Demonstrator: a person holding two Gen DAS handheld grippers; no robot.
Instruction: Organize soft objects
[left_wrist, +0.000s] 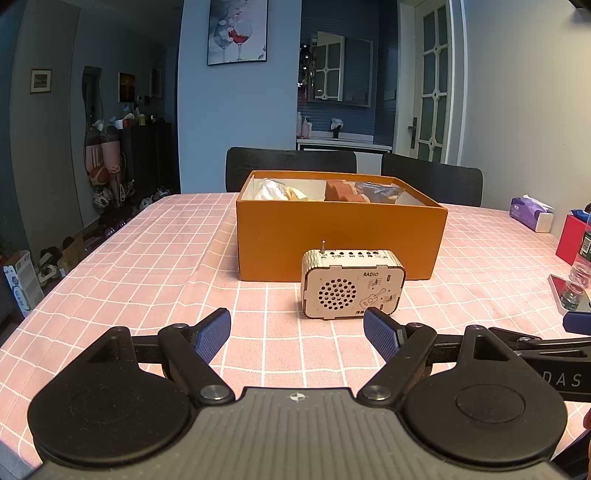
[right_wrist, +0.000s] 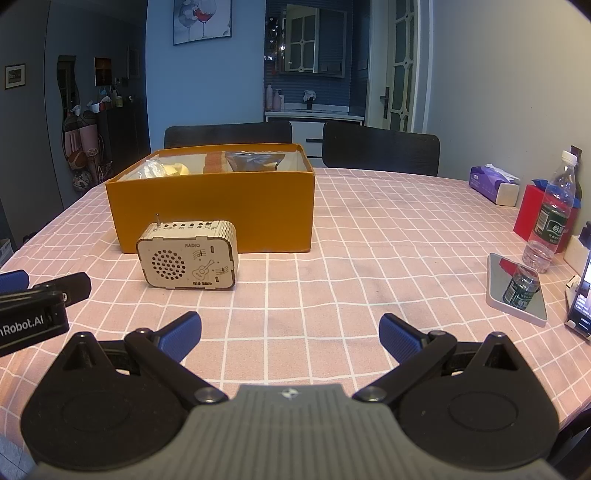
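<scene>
Pink checked cloth covers the bench (left_wrist: 147, 266), with two dark chairs and a blue wall behind it at the top of both views. At the centre of the left wrist view stands an orange box (left_wrist: 340, 240), open at the top. Soft objects lie inside it: a white and yellow bundle (left_wrist: 275, 192) toward the box's left end, a reddish-brown sponge-like piece (left_wrist: 341, 192) in the middle, and a dark bag (left_wrist: 380, 190) at the right end. Whether they touch one another cannot be told. A small wooden radio (left_wrist: 351, 284) stands upright just in front of the box, its speaker grille facing the cameras.

The left hand-held gripper (left_wrist: 297, 332) fills the bottom of its view, blue pads spread wide apart with nothing between them, low over the cloth and short of the radio. The right hand-held gripper (right_wrist: 290, 334) is likewise wide open and empty at the bottom of its own view, with bare cloth ahead of it.

At the right edge of the right wrist view stand a clear water bottle (right_wrist: 552, 218), a flat mirror (right_wrist: 517, 291) lying on the cloth, a red box (right_wrist: 532, 218) and a purple tissue pack (right_wrist: 491, 182).
</scene>
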